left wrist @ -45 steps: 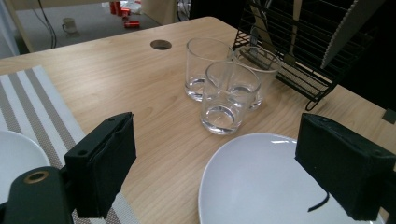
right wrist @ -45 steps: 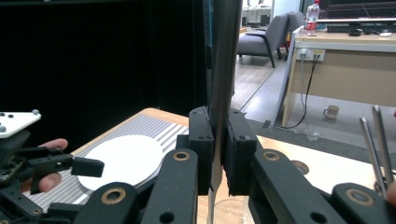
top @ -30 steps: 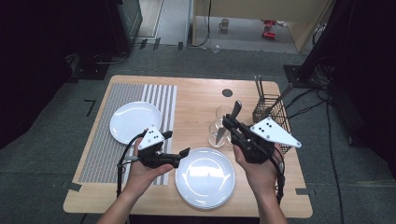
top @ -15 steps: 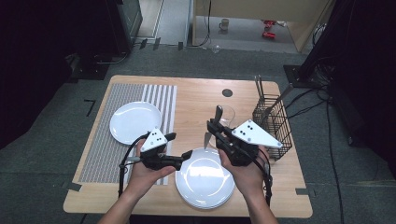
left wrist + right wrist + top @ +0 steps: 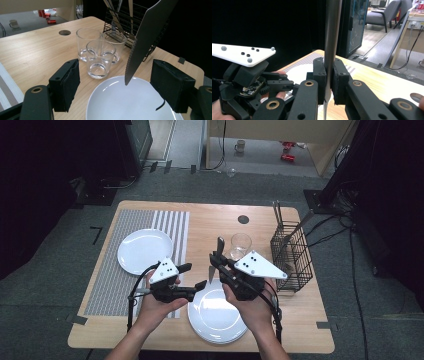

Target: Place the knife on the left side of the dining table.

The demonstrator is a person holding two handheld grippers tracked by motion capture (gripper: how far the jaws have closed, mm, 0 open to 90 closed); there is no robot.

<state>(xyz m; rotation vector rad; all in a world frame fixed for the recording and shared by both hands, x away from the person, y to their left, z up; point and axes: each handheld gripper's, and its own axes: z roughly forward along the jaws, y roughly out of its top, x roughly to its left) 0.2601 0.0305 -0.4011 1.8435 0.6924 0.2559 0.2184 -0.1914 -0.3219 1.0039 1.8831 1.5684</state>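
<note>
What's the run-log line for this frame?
right hand-held gripper: shut on knife | left hand-held gripper: open, closing, empty | knife tip above plate

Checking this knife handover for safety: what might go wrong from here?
The right gripper clamps the knife with its serrated tip just above the near plate; it may scrape the plate. The left gripper, its jaws just closing with nothing pressed, could catch the blade off-centre. A swing might topple the glasses.

Left gripper (image 5: 196, 276) held level in the left hand (image 5: 159, 301), jaws apart and just been closing, nothing between. Right gripper (image 5: 329, 75) in the right hand (image 5: 252, 306), jaws clamped.
</note>
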